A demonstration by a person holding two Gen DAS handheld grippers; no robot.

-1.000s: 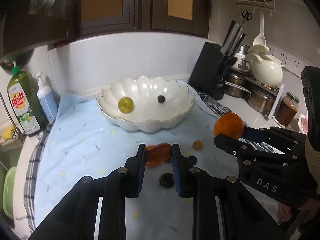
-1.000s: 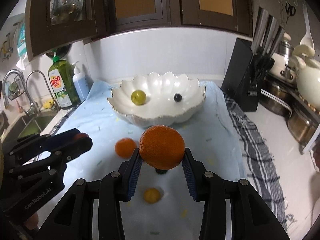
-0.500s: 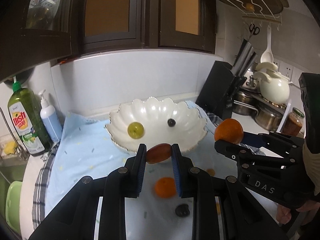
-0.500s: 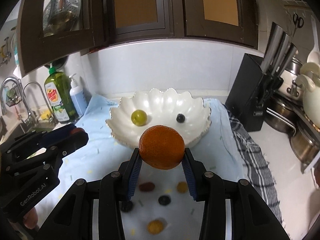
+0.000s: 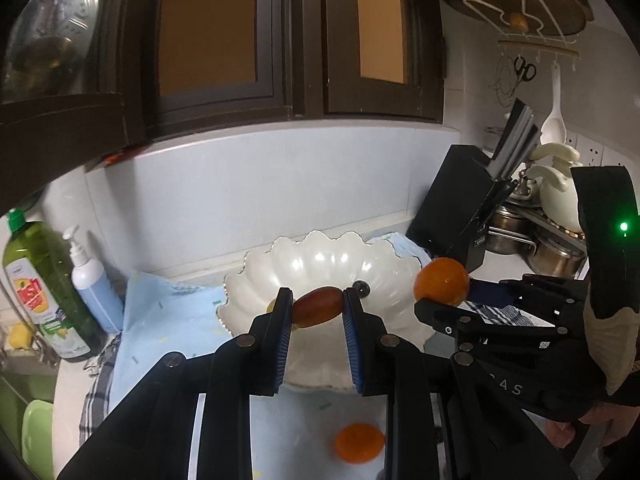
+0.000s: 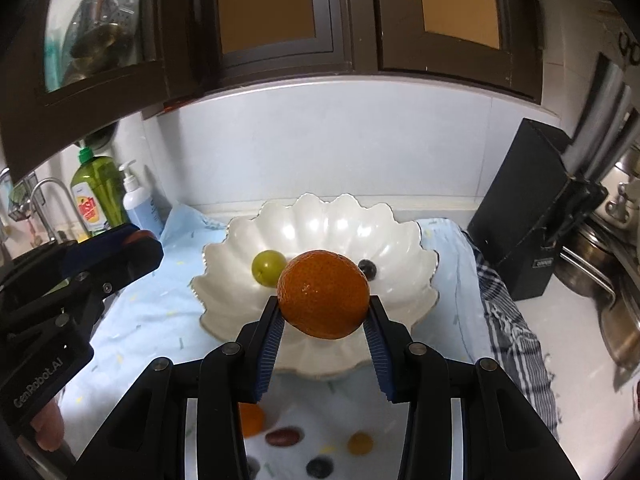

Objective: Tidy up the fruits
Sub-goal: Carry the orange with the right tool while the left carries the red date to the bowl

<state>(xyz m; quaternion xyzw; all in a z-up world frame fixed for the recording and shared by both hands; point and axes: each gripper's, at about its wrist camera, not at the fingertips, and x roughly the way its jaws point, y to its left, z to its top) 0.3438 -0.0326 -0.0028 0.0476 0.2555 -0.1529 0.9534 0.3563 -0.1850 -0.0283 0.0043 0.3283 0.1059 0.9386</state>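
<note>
Both grippers are loaded and aimed at the bowl. Low in the left wrist view, the left gripper (image 5: 318,312) is clenched on a small reddish-brown oval fruit (image 5: 319,306), pinched end to end between the blue pads. At the centre of the right wrist view, the right gripper (image 6: 323,320) is grasping a large orange (image 6: 323,294) across its middle. In both views the carried fruit sits in front of the white scalloped bowl (image 6: 416,300), which stands on a pale blue cloth (image 6: 148,312) over the worktop and already holds a green fruit (image 6: 267,265) and a dark berry (image 6: 367,268).

The step in hand looks like the carry to the bowl, with both fruits held above its near rim. Next, each fruit needs bringing over the basin, lowering close to its floor, and releasing gently so nothing rolls out or knocks the fruit inside. More pieces wait along the bottom edge of the right wrist view: a small orange (image 6: 251,419), a second reddish-brown fruit (image 6: 283,437), a yellow one (image 6: 360,443) and another dark berry (image 6: 319,467).
</note>
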